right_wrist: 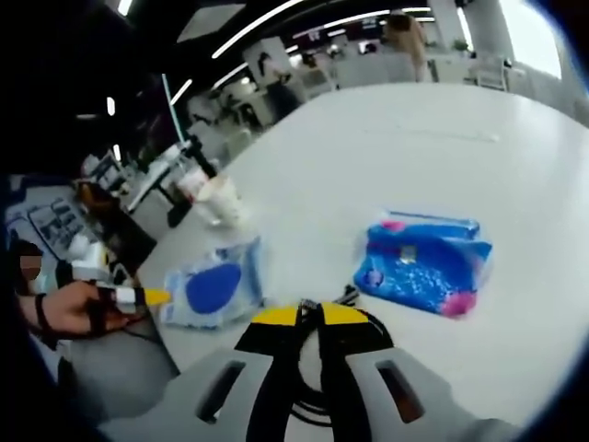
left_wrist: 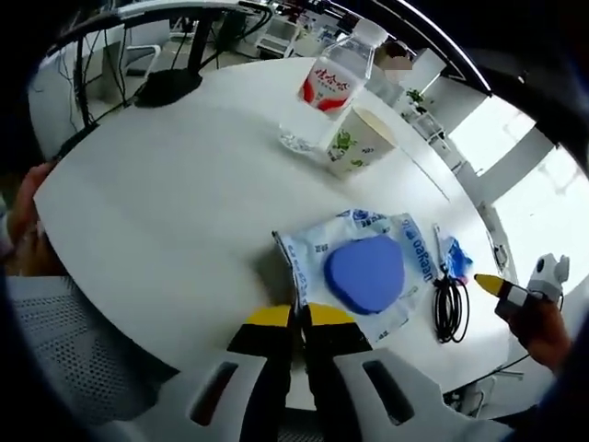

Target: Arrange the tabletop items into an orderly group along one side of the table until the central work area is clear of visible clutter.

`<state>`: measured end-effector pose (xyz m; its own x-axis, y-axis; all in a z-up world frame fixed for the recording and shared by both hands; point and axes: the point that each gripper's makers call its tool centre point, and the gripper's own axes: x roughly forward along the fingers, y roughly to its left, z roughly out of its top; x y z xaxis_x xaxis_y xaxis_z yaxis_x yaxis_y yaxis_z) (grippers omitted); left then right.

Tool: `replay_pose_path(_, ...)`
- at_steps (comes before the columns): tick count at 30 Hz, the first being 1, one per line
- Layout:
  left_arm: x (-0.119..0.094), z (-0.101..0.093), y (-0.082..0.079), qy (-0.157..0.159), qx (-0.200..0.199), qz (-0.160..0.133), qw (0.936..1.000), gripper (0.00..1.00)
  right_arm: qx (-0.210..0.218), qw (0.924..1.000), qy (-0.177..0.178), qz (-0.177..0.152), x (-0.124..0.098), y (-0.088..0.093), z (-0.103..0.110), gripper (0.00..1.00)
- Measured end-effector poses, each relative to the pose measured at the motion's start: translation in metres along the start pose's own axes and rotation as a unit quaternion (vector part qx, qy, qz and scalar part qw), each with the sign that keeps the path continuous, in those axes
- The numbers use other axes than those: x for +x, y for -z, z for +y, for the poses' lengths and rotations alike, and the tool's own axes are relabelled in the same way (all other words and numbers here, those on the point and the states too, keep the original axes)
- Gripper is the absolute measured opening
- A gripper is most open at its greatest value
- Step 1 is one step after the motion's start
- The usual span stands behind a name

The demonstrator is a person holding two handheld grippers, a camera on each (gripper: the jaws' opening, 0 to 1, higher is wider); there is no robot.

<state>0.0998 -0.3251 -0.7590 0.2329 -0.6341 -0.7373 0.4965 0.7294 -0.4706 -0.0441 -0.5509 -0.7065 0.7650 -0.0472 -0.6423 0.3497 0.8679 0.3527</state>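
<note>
My left gripper [left_wrist: 296, 322] has its jaws drawn together on the near corner of the wet-wipe pack [left_wrist: 361, 269], pinching the thin film edge. The pack lies flat on the white table [left_wrist: 166, 212] near my edge, its blue lid [left_wrist: 364, 273] facing up. I judge it soft and floppy — the wrapper will crumple and the body will sag if I lift by this corner, so dragging it flat looks safer than hoisting.

Just beside the pack lies a coiled black cable [left_wrist: 450, 308], limp and likely to uncoil or snag. My right gripper [right_wrist: 310, 318] sits right over that cable [right_wrist: 354, 318] with its jaws nearly closed; whether they actually hold a strand I cannot tell.

The blue tissue packet [right_wrist: 425, 262] lies a little beyond the cable — light, squashy, best taken across its middle. Farther off stand a water bottle [left_wrist: 339, 72] and a paper cup [left_wrist: 361, 140] close together; the bottle looks the heaviest thing here, the cup thin-walled and easy to crush, so I would hold it low and gently.
</note>
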Motion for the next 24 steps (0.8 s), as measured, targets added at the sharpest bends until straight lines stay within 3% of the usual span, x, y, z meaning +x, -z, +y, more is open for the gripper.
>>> replay_pose_path(11,-0.006,0.0,0.003,0.001,-0.013,-0.002,0.9999,0.11,-0.017,0.9992,-0.027,0.025,0.02,0.01,0.024,0.08)
replay_pose_path(16,-0.011,-0.005,0.01,0.001,-0.037,0.0,0.9993,0.15,-0.024,0.9983,-0.037,0.037,0.031,0.013,0.034,0.09)
replay_pose_path(24,-0.012,-0.004,0.018,-0.009,-0.022,0.01,0.9997,0.17,-0.036,0.9969,-0.051,0.048,0.049,0.012,0.047,0.12)
